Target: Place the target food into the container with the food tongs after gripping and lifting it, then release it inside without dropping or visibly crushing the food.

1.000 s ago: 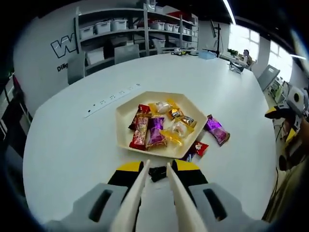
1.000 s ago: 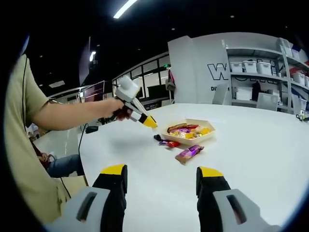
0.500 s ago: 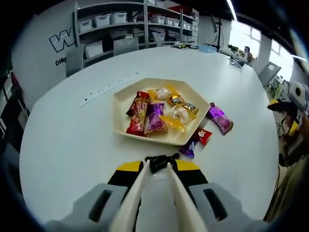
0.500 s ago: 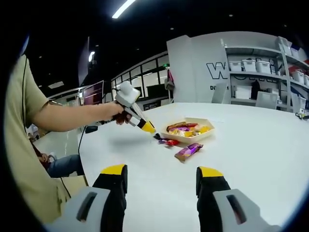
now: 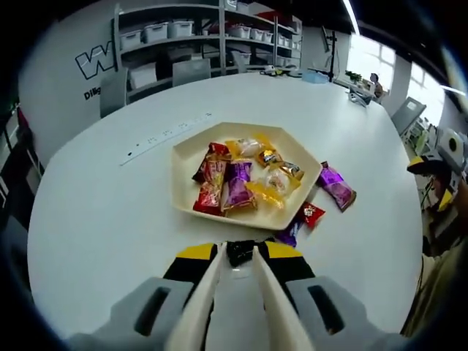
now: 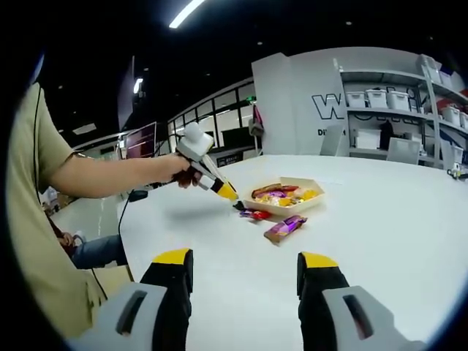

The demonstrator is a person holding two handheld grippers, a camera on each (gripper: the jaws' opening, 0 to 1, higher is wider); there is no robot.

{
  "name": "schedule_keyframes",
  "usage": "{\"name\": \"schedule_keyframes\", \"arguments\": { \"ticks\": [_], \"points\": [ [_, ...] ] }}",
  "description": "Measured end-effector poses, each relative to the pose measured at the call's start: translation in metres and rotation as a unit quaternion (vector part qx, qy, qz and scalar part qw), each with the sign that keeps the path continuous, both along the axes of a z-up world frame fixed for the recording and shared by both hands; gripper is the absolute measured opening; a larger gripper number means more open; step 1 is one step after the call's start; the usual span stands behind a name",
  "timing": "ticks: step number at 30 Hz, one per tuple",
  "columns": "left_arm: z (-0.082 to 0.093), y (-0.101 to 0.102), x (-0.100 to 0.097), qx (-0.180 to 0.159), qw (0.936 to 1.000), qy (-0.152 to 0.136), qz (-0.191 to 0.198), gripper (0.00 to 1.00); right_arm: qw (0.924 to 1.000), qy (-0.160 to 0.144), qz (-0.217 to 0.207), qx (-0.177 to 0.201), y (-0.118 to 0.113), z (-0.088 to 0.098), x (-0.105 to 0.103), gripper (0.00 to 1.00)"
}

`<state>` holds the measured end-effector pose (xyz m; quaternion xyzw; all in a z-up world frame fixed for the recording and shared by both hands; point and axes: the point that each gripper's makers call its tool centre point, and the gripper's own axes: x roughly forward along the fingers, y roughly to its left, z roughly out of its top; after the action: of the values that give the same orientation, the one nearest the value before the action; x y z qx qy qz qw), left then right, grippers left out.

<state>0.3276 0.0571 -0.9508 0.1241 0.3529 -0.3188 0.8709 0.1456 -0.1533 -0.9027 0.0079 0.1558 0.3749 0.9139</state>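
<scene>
Left tongs [image 5: 240, 257]: clenched on small black packet [image 5: 240, 252], just short of tray [image 5: 184, 155] rim, tray straight ahead. Right tongs [image 6: 245, 281]: released, well apart, over desk [image 6: 395, 219].

black candy [image 5: 240, 251] now lifted, tongs [image 5: 232, 287] clamped

Light was bright and even over the white table [image 5: 102, 219], coming from ceiling strip lamps [image 6: 191, 12] overhead and big windows [image 5: 369, 62] beyond the table's far edge. Shadows on the table sat soft and short under the tray [image 5: 183, 191]. The windows glared, nearly blown out. Fisheye bending curved the shelving [image 5: 168, 44] behind the table, and detail smeared softly toward each view's edges.
</scene>
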Motion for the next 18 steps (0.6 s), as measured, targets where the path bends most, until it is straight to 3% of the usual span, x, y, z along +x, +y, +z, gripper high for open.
{"name": "schedule_keyframes", "arguments": {
  "ticks": [8, 11, 18],
  "points": [
    [-0.001, -0.001, -0.005, 0.001, 1.0000, 0.007, -0.002, 0.22, 1.0000, 0.000, -0.002, 0.000, -0.002, 0.000, 0.000, 0.55],
    [-0.008, 0.003, -0.012, 0.029, 0.9995, 0.006, -0.008, 0.22, 1.0000, 0.000, -0.001, 0.000, -0.001, 0.000, 0.000, 0.55],
    [-0.011, 0.003, -0.022, 0.021, 0.9996, 0.013, -0.011, 0.22, 1.0000, 0.001, 0.000, 0.000, 0.000, -0.001, -0.001, 0.55]
  ]
}}
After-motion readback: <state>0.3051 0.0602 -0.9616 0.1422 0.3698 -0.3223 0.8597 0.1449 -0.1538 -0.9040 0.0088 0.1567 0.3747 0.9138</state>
